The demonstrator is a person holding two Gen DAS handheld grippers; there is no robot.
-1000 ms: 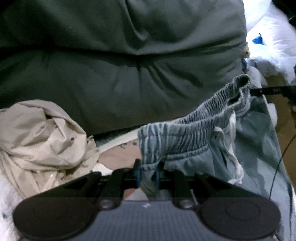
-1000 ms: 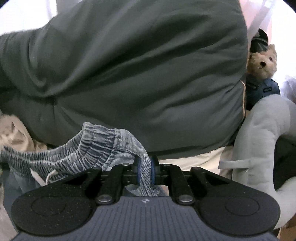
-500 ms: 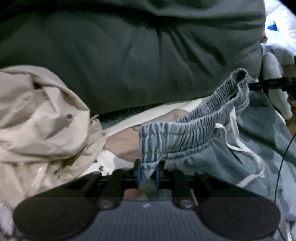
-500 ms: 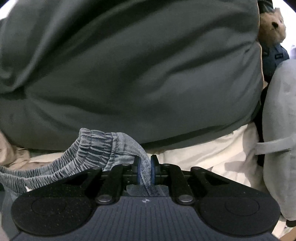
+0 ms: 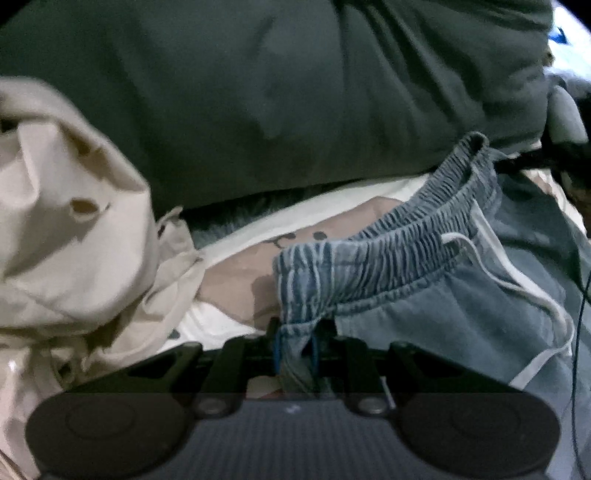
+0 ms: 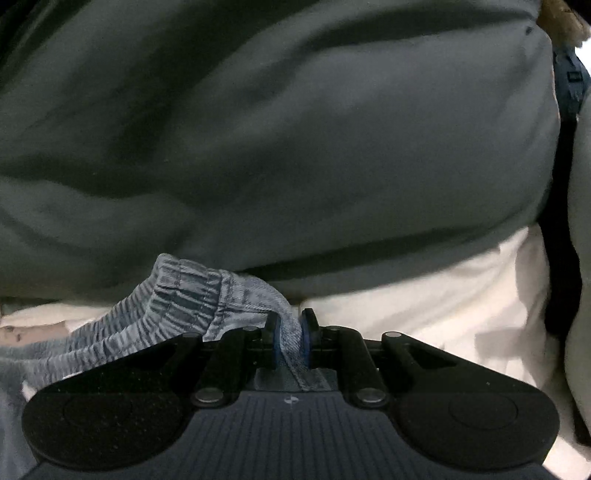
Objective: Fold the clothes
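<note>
The left gripper [image 5: 294, 341] points forward with its blue-padded fingers [image 5: 276, 343] pinched close on a fold of the blue shorts' waistband [image 5: 369, 258], while the right gripper [image 6: 290, 341] likewise has its fingers [image 6: 306, 338] clamped on the waistband's other end.

A big dark green cushion [image 5: 277, 99] is filling the upper part of the left wrist view, and it is serving here as the landmark. Below its lower edge, a white sheet [image 5: 332, 206] with a brownish printed patch is lying exposed. At the cushion's right end, a grey padded shape [image 5: 565, 114] is sitting just beside it, with a thin black cable [image 5: 576, 332] trailing down lower on that side. In the right wrist view the same cushion [image 6: 277, 129] is looming overhead; the white sheet [image 6: 424, 295] is spreading beneath it, and a tan plush toy [image 6: 561, 18] in blue clothing is peeking past its upper right corner.
</note>
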